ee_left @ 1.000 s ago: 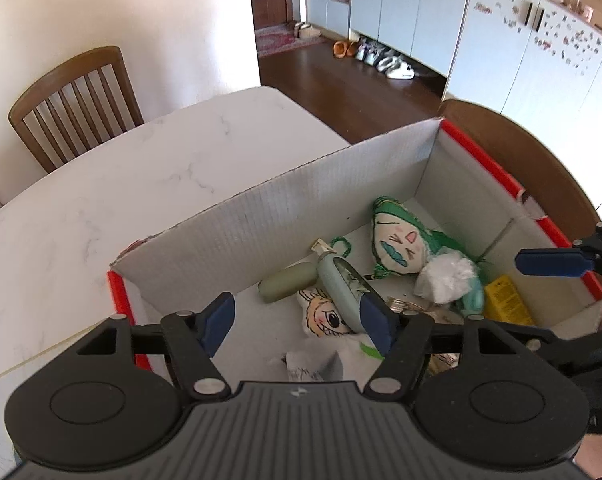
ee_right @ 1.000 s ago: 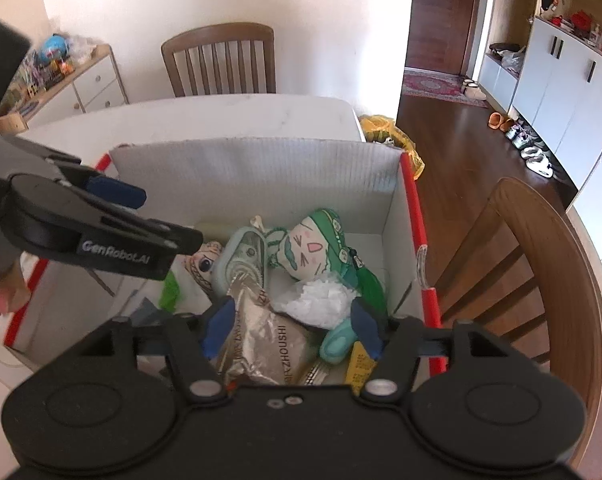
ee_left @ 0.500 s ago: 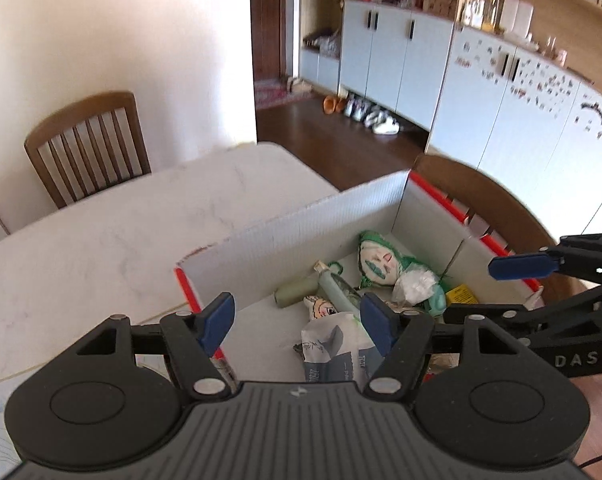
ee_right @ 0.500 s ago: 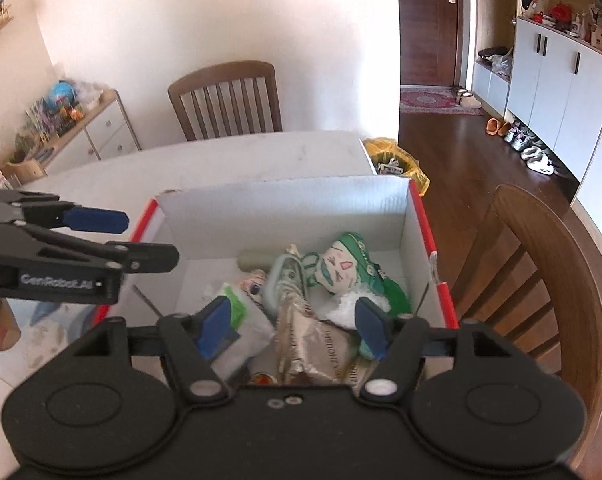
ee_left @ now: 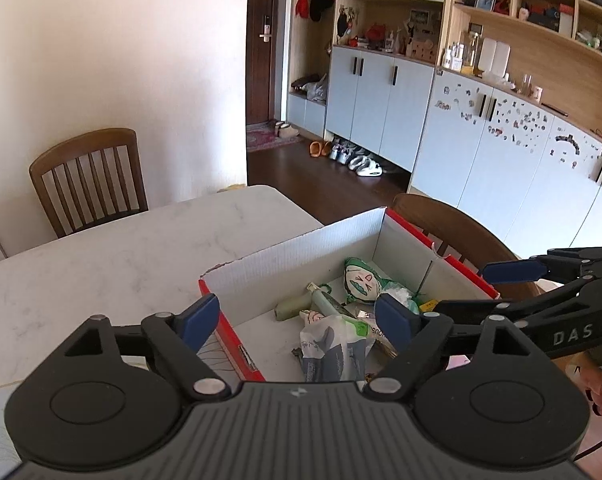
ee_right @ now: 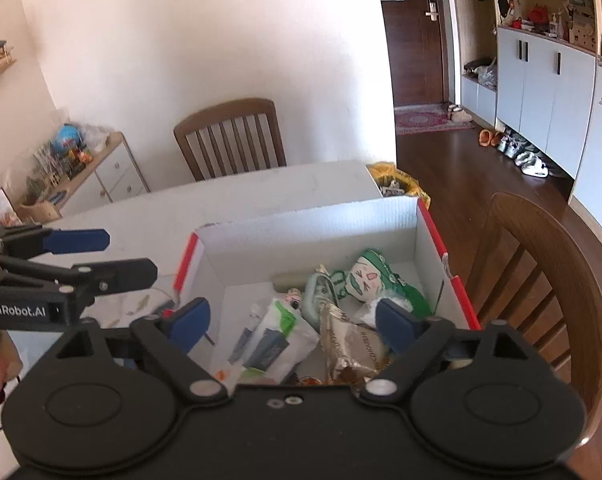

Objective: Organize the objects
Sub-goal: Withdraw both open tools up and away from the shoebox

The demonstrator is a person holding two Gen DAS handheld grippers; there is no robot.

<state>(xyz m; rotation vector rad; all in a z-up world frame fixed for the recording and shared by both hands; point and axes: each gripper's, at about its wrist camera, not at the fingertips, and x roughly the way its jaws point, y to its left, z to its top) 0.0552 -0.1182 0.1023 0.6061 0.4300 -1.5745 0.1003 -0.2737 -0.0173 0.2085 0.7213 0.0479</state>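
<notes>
While both tools (ee_left: 297, 316) (ee_right: 293, 320) gape, box (ee_left: 301, 248) rim below.

My left wrist cam looks forward and down over the box (ee_left: 301, 248) from its left near corner, fairly close. My right wrist cam looks from the near side, more centred, into the same box (ee_right: 309, 220). Both share the box interior, table (ee_left: 101, 256) and far chair (ee_right: 229, 136).

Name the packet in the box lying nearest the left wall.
The white packet with green and blue print; the crinkled tan foil packet lies further right, toward the green-haired doll.
</notes>
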